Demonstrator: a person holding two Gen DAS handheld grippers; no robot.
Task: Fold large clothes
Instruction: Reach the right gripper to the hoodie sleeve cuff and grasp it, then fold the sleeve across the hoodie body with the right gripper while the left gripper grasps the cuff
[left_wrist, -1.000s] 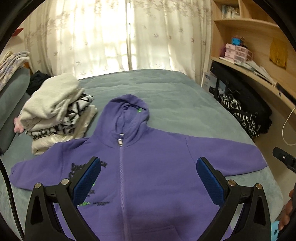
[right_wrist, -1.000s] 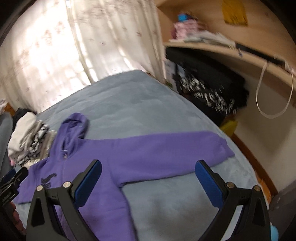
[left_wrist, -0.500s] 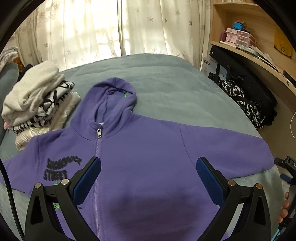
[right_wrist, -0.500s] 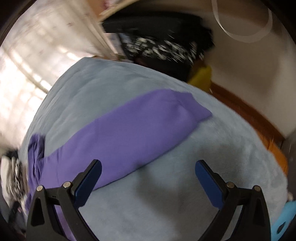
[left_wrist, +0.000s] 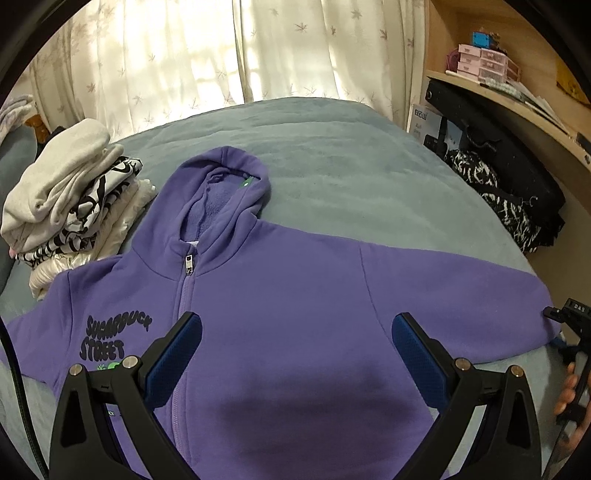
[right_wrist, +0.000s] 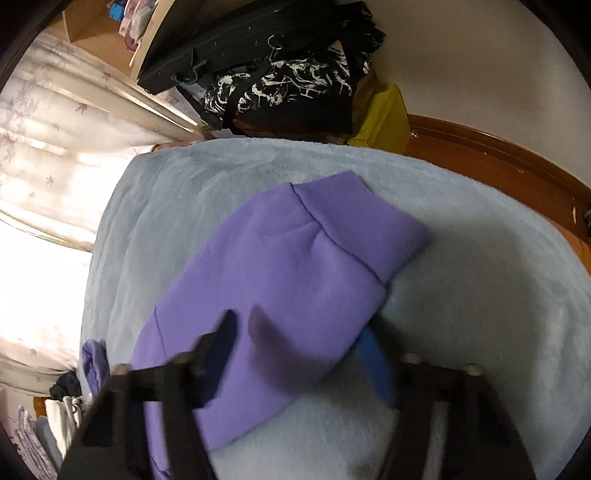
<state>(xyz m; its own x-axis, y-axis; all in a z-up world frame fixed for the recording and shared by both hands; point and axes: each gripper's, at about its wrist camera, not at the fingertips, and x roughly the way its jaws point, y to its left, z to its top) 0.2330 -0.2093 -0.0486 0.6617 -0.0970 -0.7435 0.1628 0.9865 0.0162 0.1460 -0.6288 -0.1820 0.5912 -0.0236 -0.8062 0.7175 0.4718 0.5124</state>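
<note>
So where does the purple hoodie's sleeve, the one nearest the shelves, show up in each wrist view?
Left wrist: the sleeve runs from centre to the right edge, its cuff beside the right gripper.
Right wrist: the sleeve fills the centre, cuff at upper right; the closing jaws straddle it, blurred.
Shared landmark: the black-and-white patterned fabric under the shelf.

The right claw (right_wrist: 299, 354) is motion-blurred, so contact with the purple fleece hoodie's sleeve (right_wrist: 295, 266) cannot be confirmed. The hoodie's hem is cut off by the left view's lower edge.
</note>
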